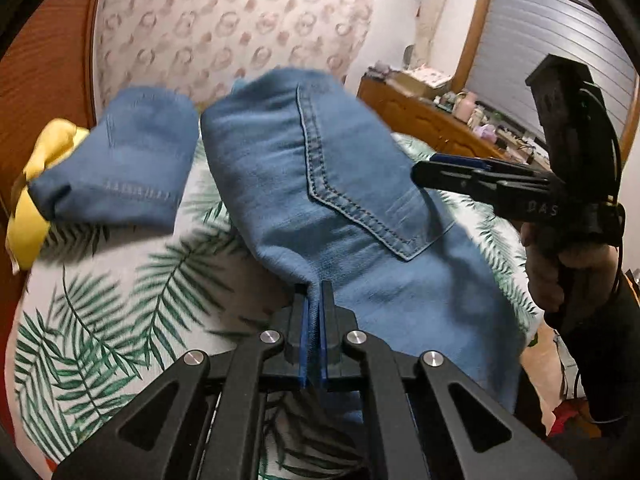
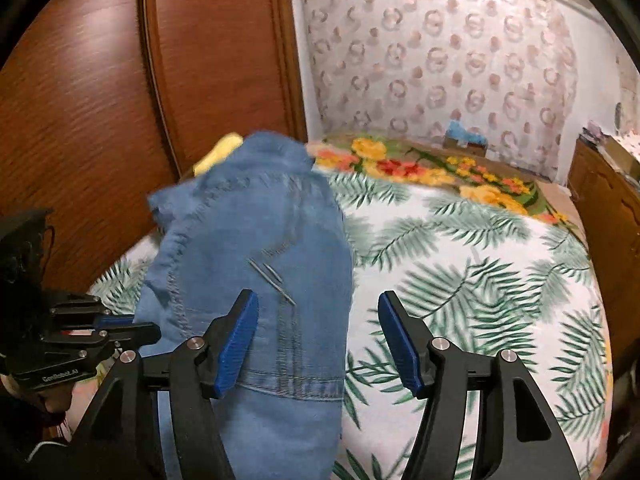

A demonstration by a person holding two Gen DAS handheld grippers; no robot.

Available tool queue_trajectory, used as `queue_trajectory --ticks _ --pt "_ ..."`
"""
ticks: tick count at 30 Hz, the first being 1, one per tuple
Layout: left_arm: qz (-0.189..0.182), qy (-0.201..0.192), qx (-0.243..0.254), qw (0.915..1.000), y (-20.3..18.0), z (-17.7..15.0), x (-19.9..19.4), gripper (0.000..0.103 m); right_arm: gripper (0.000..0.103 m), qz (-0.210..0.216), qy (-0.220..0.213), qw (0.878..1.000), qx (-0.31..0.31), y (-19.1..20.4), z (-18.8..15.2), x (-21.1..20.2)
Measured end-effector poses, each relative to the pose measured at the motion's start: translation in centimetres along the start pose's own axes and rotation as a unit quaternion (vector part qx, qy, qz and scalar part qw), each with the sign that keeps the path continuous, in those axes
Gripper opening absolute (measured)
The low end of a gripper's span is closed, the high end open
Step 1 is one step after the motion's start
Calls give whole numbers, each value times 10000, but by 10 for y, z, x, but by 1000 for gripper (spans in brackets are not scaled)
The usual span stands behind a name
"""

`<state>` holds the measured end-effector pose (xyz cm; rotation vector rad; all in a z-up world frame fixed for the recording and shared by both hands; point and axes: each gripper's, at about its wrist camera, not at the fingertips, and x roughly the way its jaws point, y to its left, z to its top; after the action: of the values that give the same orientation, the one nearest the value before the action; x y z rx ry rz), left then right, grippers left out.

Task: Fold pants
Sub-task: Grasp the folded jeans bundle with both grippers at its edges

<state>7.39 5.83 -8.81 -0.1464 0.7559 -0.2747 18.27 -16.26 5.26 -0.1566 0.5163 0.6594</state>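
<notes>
On the left, the left gripper (image 1: 315,300) has its two blue pads squeezed tight on a pinch of the blue pants (image 1: 320,184), right at its tips. The pants hang and drape from that pinch out in front of it and off to its right, with a back pocket (image 1: 360,184) facing the camera. I think it holds the cloth up like this so one part can be laid over another to make a fold. A second bit of the blue cloth lies further ahead and to the left of this tool, next to something yellow (image 1: 32,192), maybe a pillow. Moving to the right, the right gripper (image 2: 318,308) has its fingers spread wide apart and holds nothing. The pants sit just in front of its left finger (image 2: 236,344), and the gap between its fingers shows only the bed. I think it waits there, ready to grab another edge of the pants. Under both tools is a soft bed cover (image 2: 480,272) with green leaves on white. Far ahead of the right tool lies a blanket with bright flowers (image 2: 440,172). Behind it is a wall with round pink shapes (image 2: 440,60). To the left stands a brown wooden board (image 2: 80,120), and off to the right a wooden cupboard (image 2: 604,200).
</notes>
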Motion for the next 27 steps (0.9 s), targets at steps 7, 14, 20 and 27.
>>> queue_trajectory --ticks 7,14,20,27 --pt "22 32 -33 10000 0 -1 9 5 78 -3 413 9985 347 -30 -7 38" --pt "78 -37 -177 9998 3 4 -1 26 79 154 477 9977 465 -42 -7 36" --pt "184 -301 -126 9993 10 25 -4 57 79 381 315 9976 479 -39 5 19" --pt "382 -217 -67 9990 16 45 18 57 79 379 453 9976 355 -45 19 33"
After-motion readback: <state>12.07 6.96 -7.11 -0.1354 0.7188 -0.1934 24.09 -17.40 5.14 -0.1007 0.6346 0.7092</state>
